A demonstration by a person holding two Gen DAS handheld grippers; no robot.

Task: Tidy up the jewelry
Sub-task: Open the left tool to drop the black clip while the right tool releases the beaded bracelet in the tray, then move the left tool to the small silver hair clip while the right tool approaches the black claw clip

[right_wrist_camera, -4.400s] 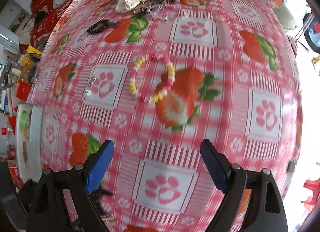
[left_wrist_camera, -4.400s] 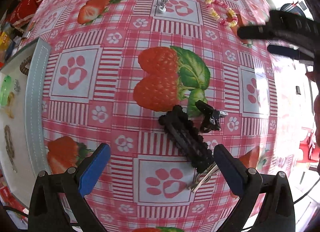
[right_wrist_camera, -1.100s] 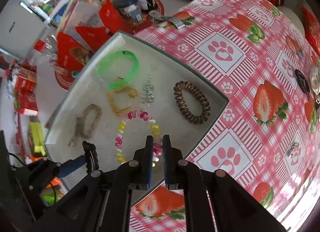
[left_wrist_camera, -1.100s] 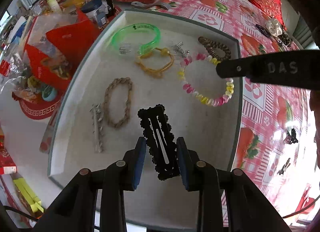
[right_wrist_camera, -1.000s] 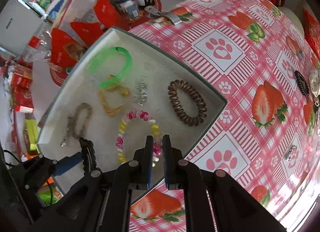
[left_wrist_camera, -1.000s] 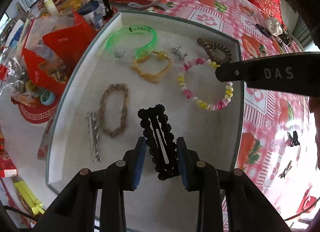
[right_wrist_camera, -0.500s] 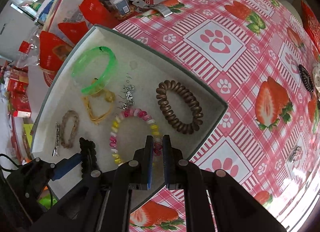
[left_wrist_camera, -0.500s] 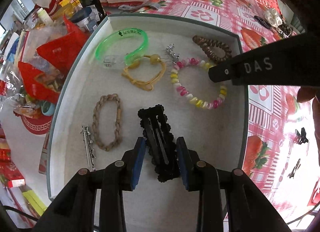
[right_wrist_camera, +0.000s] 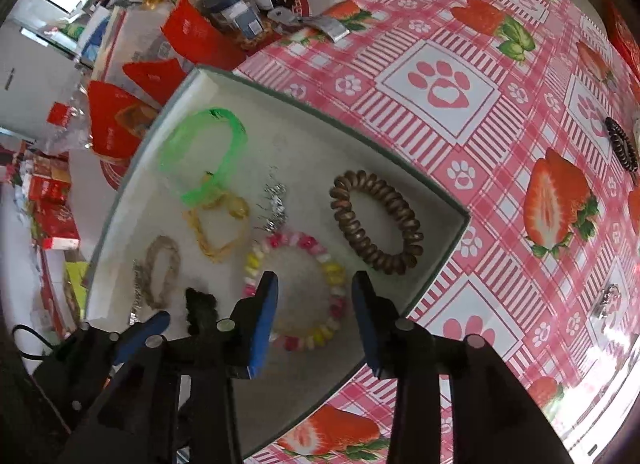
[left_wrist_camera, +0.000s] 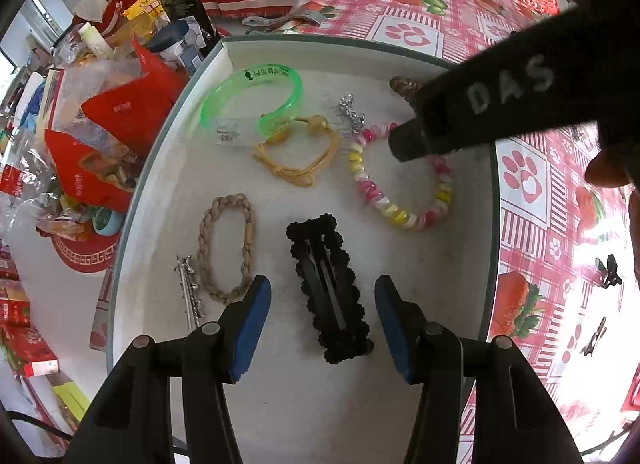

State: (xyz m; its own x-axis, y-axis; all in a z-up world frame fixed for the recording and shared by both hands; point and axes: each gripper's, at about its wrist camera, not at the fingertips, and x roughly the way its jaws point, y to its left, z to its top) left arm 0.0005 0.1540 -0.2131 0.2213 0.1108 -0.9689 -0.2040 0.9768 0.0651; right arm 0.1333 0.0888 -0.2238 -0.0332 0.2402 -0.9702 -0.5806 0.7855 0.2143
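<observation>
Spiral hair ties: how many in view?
2. The brown spiral tie lies inside the tray; the black spiral tie lies on the tablecloth. Others may be out of view.

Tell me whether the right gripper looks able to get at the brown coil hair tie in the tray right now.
Probably yes. The right gripper is open above the tray, and the brown coil hair tie lies uncovered just ahead, apart from the beaded bracelet.

Five bracelets (left_wrist_camera: 402,180) (one beaded), two clips (left_wrist_camera: 328,288)
</observation>
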